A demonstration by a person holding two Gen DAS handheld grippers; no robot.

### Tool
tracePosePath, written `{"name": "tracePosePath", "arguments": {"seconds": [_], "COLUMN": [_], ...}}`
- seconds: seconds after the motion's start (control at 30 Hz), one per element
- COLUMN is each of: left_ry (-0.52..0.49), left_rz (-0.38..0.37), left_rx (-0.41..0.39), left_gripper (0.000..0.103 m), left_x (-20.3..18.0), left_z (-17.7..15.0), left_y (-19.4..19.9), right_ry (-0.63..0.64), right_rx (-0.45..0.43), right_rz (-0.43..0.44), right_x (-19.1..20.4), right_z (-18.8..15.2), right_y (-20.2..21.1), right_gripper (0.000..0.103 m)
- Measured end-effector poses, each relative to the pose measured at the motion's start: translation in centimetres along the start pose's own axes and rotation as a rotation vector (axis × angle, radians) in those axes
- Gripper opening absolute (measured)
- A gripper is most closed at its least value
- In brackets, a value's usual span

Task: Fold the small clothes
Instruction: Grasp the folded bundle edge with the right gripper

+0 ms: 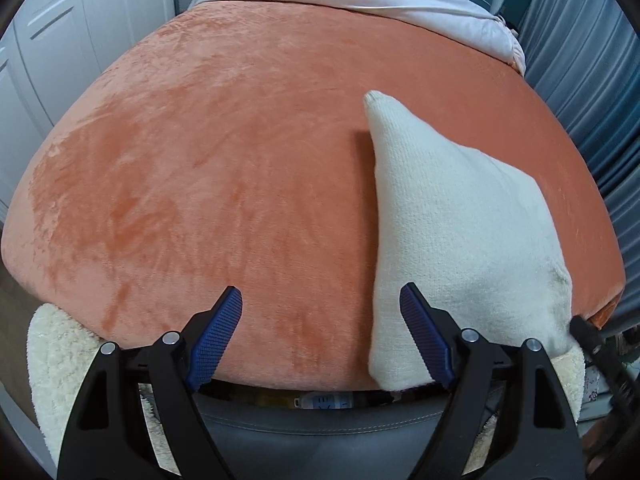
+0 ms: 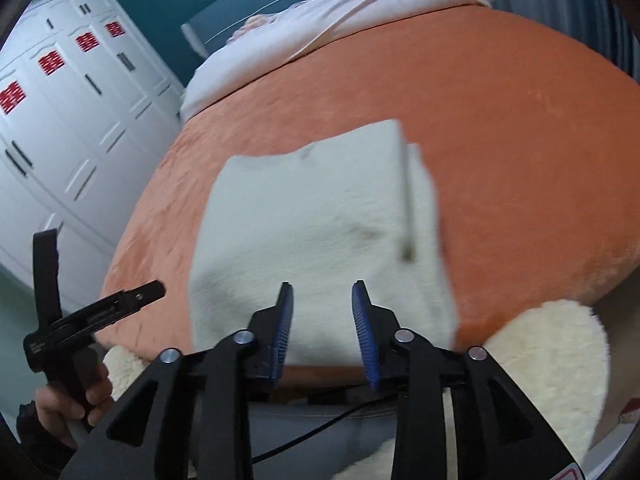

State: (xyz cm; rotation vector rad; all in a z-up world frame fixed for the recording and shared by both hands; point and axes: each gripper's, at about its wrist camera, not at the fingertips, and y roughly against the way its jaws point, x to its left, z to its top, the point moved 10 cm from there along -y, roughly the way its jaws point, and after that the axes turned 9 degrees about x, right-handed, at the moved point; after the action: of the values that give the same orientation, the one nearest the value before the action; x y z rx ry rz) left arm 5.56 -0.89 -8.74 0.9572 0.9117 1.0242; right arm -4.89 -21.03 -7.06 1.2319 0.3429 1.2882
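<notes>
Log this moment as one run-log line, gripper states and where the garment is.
left gripper open, empty | right gripper open, empty | cream knit garment folded on orange blanket, near edge

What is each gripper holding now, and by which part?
Nothing. The left gripper and right gripper are both open, near the cream garment.

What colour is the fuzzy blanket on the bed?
The plush bed blanket is orange, like salmon. The left wrist view shows it best.
</notes>
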Motion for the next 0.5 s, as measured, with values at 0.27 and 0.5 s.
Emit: {"name": "tracePosePath", "arguments": {"seconds": [0.27, 0.5], "left_ry": [-0.017, 0.006], "left_rz": [0.019, 0.035], "left_rx": [0.018, 0.020], "left_gripper": [0.079, 0.080], "left_x": [-1.6, -0.7], "left_z": [0.1, 0.4], "left_y": [-0.8, -0.6], "right_ry": [-0.123, -0.025], "right_rx": [0.044, -0.004], "right_rz": [0.040, 0.162], "right_x": [-4.3, 1.3], "right_z": [3.1, 6.4], "right_y": [-3.3, -3.2], "right_gripper": [0.073, 0.021]}}
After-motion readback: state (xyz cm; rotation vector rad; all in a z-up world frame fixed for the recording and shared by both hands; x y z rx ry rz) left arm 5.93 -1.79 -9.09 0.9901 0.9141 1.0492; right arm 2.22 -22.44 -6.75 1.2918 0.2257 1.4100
